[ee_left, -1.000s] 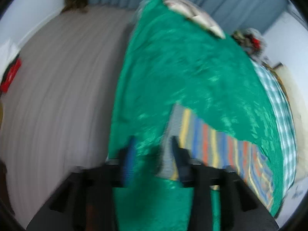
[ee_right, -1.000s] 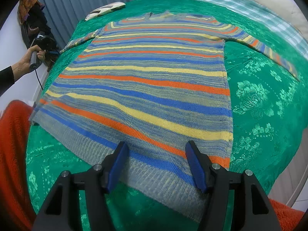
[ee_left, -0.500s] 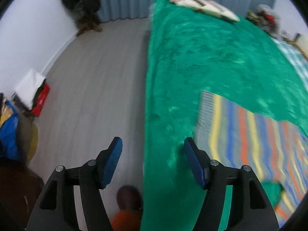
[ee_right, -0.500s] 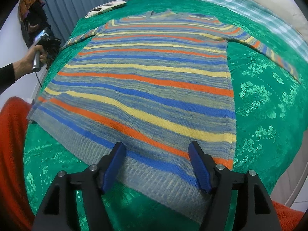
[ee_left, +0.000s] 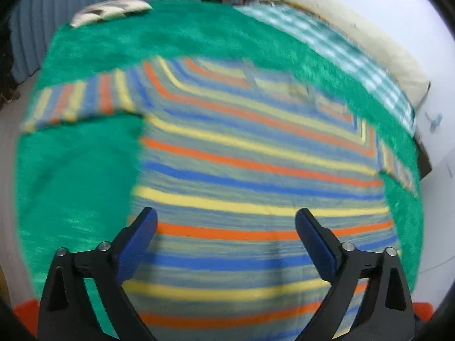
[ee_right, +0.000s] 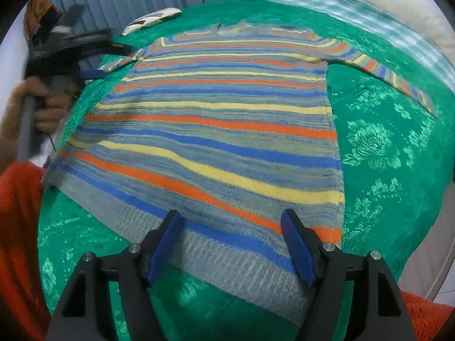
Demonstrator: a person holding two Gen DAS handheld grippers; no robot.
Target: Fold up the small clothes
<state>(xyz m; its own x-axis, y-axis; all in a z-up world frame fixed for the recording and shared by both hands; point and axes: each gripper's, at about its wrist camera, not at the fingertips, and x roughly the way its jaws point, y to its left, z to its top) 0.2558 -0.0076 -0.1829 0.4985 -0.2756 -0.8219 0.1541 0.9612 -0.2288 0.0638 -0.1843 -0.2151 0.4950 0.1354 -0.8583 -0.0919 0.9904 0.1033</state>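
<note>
The stripy sweater [ee_right: 221, 130] in blue, orange and yellow lies flat on the green bed cover [ee_right: 384, 147], while both hand-held grippers, left [ee_left: 226, 234] and right [ee_right: 230, 245], hang wide open above it, jaws just spread, holding nothing.

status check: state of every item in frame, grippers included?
striped sweater: flat, front up, both sleeves spread out, unfolded.
green bedspread: spread under the sweater.
left hand-held gripper: open, jaws just widened, nothing between them.
right hand-held gripper: open above the sweater hem, jaws just widened, gripping nothing.
</note>
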